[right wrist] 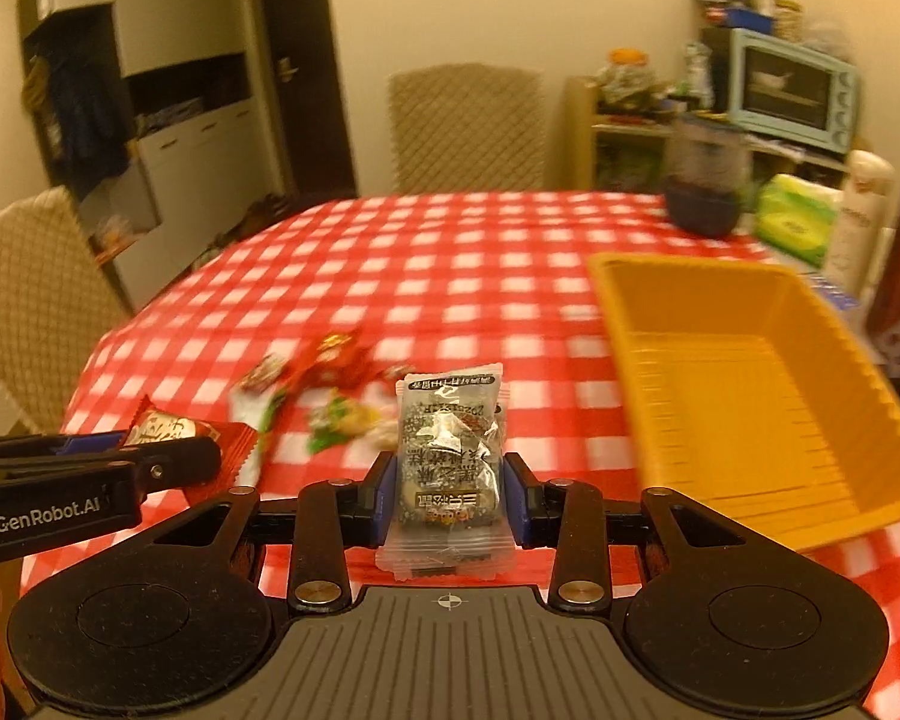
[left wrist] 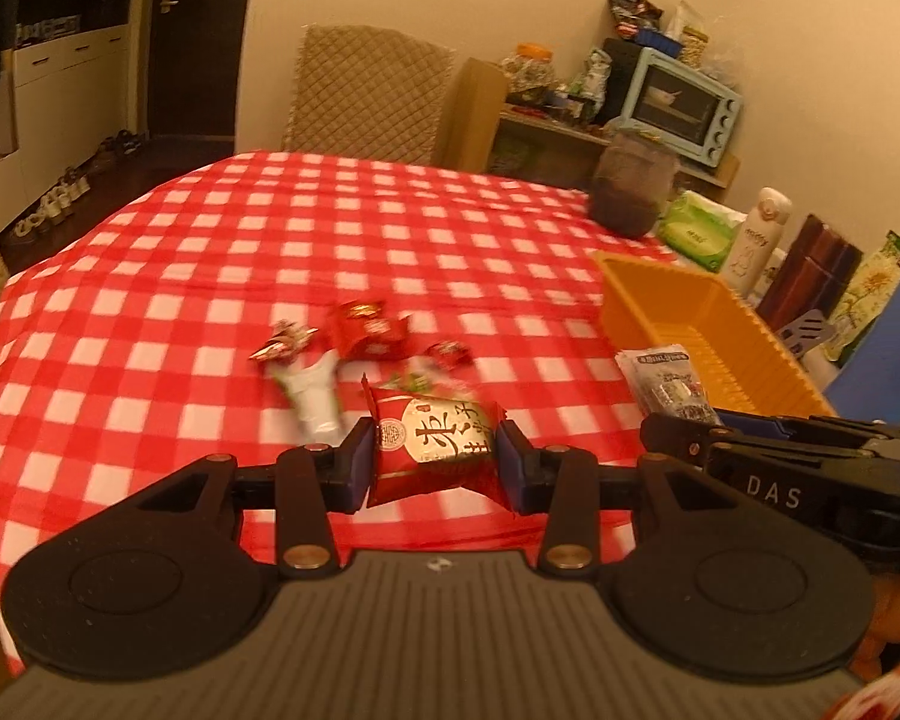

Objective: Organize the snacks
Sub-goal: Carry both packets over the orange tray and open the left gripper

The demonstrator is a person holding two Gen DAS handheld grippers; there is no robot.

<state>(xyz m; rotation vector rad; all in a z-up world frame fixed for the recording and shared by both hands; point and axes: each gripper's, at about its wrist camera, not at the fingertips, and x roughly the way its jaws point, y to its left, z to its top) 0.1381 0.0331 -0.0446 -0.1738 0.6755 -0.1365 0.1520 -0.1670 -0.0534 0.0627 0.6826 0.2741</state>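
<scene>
My left gripper (left wrist: 435, 459) is shut on a red snack packet (left wrist: 432, 450) with gold Chinese writing and holds it above the checked tablecloth. The same packet also shows in the right wrist view (right wrist: 168, 429). My right gripper (right wrist: 450, 489) is shut on a clear grey snack packet (right wrist: 450, 456), which also shows in the left wrist view (left wrist: 669, 387). An empty orange basket (right wrist: 720, 384) stands to the right of it. Several loose snacks (left wrist: 354, 342) lie in a pile on the cloth ahead of both grippers.
The table (left wrist: 270, 240) has a red and white checked cloth. At its far right stand a dark jar (left wrist: 630, 186), a green tissue pack (left wrist: 699, 231), a white bottle (left wrist: 756, 240) and a brown flask (left wrist: 810, 276). Chairs (left wrist: 369, 96) stand around the table.
</scene>
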